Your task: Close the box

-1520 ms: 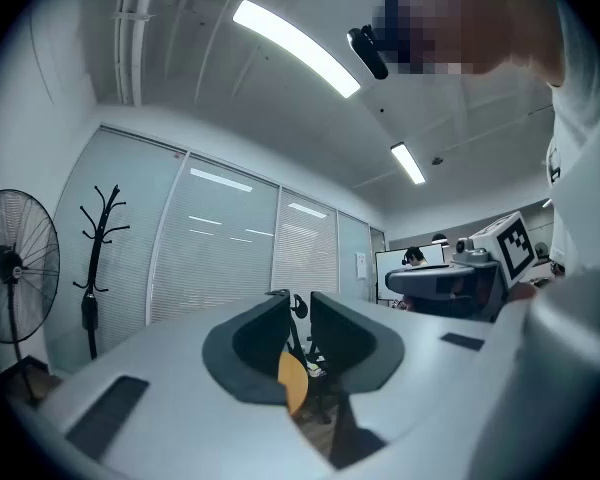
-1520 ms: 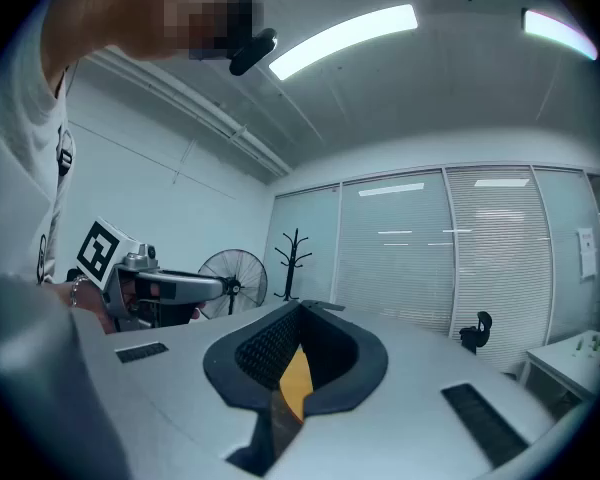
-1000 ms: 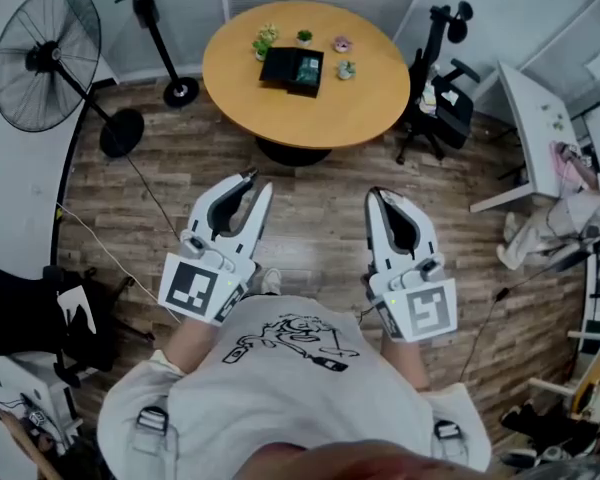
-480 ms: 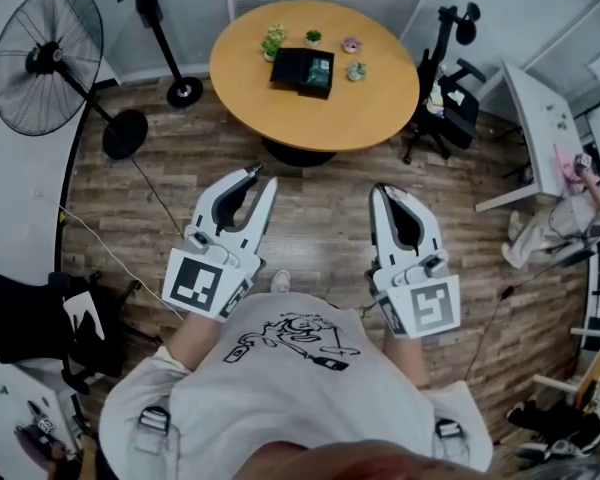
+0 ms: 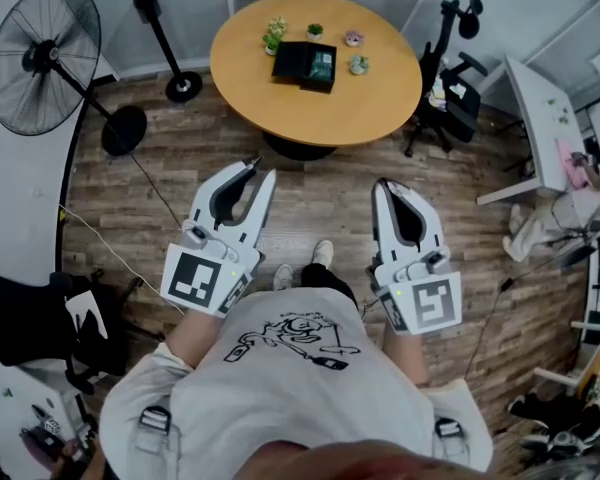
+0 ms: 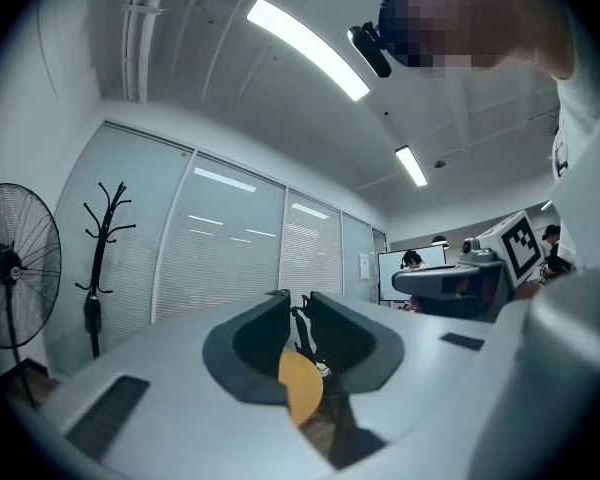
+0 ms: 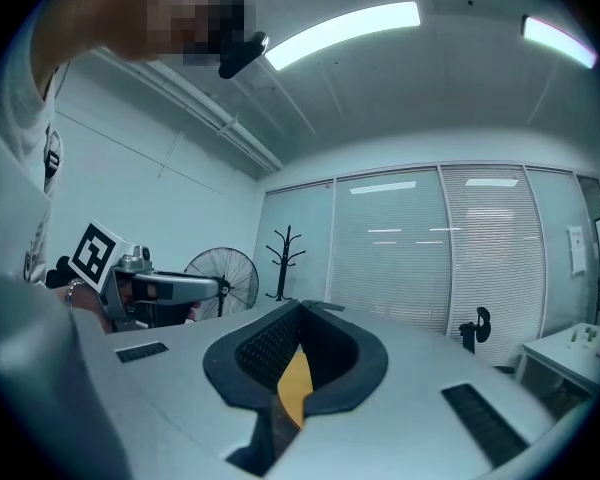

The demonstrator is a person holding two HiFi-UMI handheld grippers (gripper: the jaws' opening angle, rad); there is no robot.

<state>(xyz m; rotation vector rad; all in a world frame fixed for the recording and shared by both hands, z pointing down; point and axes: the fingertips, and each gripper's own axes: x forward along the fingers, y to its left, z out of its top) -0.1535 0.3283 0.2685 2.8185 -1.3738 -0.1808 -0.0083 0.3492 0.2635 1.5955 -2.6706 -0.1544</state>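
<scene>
Box (image 5: 303, 66) looks light and stiff, best pushed shut from its free edge; left hand-held gripper (image 5: 260, 168) hangs barely parted, right hand-held gripper (image 5: 386, 183) closed, both empty.

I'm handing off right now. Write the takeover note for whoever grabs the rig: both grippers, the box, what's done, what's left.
Left gripper: empty, jaws a narrow gap apart, held over the wood floor, short of the table.
Right gripper: empty, jaws together, level with the left one.
Box: dark, lying open towards the far side of the round table, with small potted plants around it.
Done: nothing yet; the box is open.
Left: step up to the table, fold the lid over, and probably press it shut.
</scene>
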